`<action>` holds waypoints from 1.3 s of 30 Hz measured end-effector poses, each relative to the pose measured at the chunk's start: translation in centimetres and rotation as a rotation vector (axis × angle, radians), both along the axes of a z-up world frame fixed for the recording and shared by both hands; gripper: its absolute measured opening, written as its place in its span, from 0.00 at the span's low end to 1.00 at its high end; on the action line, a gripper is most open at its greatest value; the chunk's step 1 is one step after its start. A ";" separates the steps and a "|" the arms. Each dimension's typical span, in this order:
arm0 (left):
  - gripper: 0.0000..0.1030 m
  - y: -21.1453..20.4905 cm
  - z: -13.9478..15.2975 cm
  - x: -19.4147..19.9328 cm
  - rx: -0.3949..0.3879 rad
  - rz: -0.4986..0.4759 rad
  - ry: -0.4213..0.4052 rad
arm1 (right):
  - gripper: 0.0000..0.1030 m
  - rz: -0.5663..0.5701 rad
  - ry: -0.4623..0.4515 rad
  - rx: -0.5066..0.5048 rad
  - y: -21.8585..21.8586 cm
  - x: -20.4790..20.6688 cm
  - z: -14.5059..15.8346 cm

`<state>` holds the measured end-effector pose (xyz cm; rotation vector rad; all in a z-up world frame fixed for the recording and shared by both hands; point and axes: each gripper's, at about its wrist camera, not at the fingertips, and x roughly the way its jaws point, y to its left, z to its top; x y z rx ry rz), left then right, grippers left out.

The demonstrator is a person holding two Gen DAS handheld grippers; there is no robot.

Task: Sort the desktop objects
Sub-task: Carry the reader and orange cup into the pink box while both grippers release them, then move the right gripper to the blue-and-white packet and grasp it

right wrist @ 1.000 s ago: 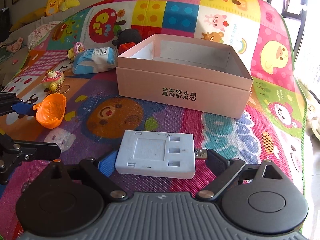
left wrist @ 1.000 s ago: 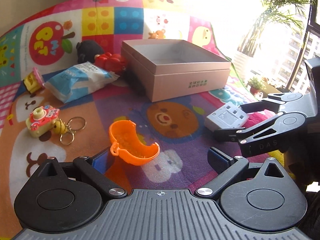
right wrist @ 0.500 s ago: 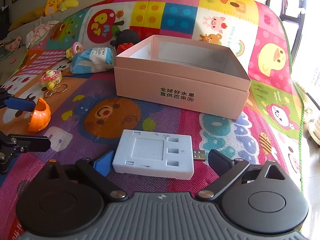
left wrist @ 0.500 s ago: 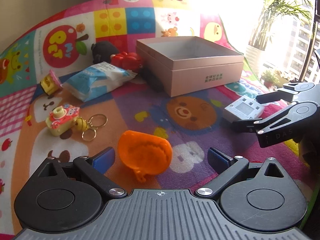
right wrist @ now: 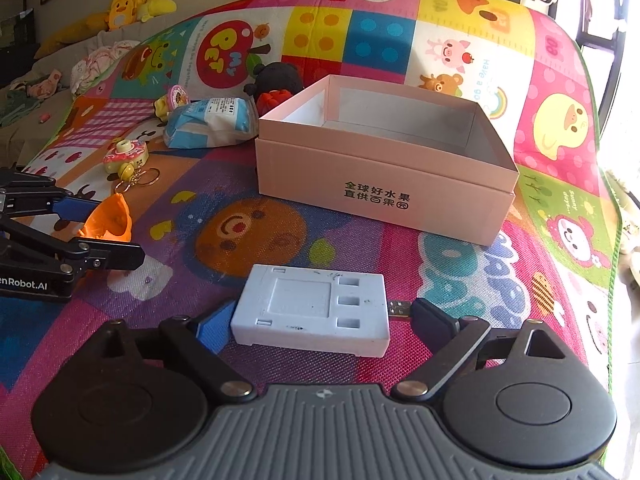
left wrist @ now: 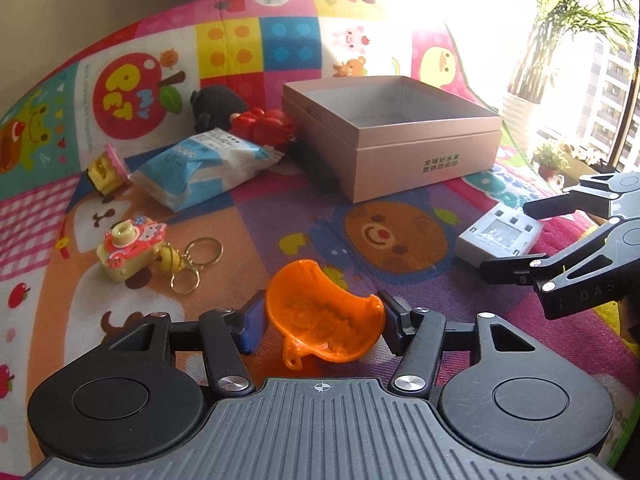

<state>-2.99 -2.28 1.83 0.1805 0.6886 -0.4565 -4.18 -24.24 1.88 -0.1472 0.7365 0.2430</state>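
Note:
My left gripper (left wrist: 322,322) is shut on an orange plastic shell (left wrist: 324,320), pads pressing both its sides just above the mat; it also shows in the right wrist view (right wrist: 110,218). My right gripper (right wrist: 320,316) is open, its fingers on either side of a light grey-blue card reader (right wrist: 314,312) with a USB plug, lying flat on the mat; the reader also shows in the left wrist view (left wrist: 498,236). An open, empty pink box (right wrist: 384,168) stands beyond, also in the left wrist view (left wrist: 400,136).
On the colourful play mat (left wrist: 280,208) lie a toy camera keychain (left wrist: 132,248), a blue-white packet (left wrist: 204,168), a small yellow-pink toy (left wrist: 106,168), a red toy (left wrist: 264,124) and a black plush (left wrist: 216,104). A potted plant (left wrist: 532,80) stands by the window.
My left gripper has closed on the orange shell, which rolled and turned between the fingers. My right gripper has held its place around the card reader, still open.

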 end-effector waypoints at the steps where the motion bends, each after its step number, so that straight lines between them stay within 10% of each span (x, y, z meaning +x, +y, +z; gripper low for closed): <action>1: 0.60 -0.3 0.2 -0.4 0.013 -0.014 -0.007 | 0.90 0.018 -0.001 0.002 -0.1 -0.2 0.4; 12: 0.60 -5.9 8.3 2.9 -0.046 -0.065 -0.266 | 0.89 -0.012 -0.264 0.055 -5.8 -1.5 10.4; 17: 0.61 -10.3 8.3 9.2 -0.166 -0.076 -0.207 | 0.89 -0.055 -0.264 0.062 -7.2 -0.3 10.6; 20: 0.85 -11.8 6.9 11.2 -0.154 -0.056 -0.184 | 0.89 -0.053 -0.224 0.057 -7.1 0.4 9.7; 39: 1.00 3.1 2.4 4.6 -0.114 0.245 -0.115 | 0.91 -0.153 -0.209 0.027 -2.7 17.3 9.3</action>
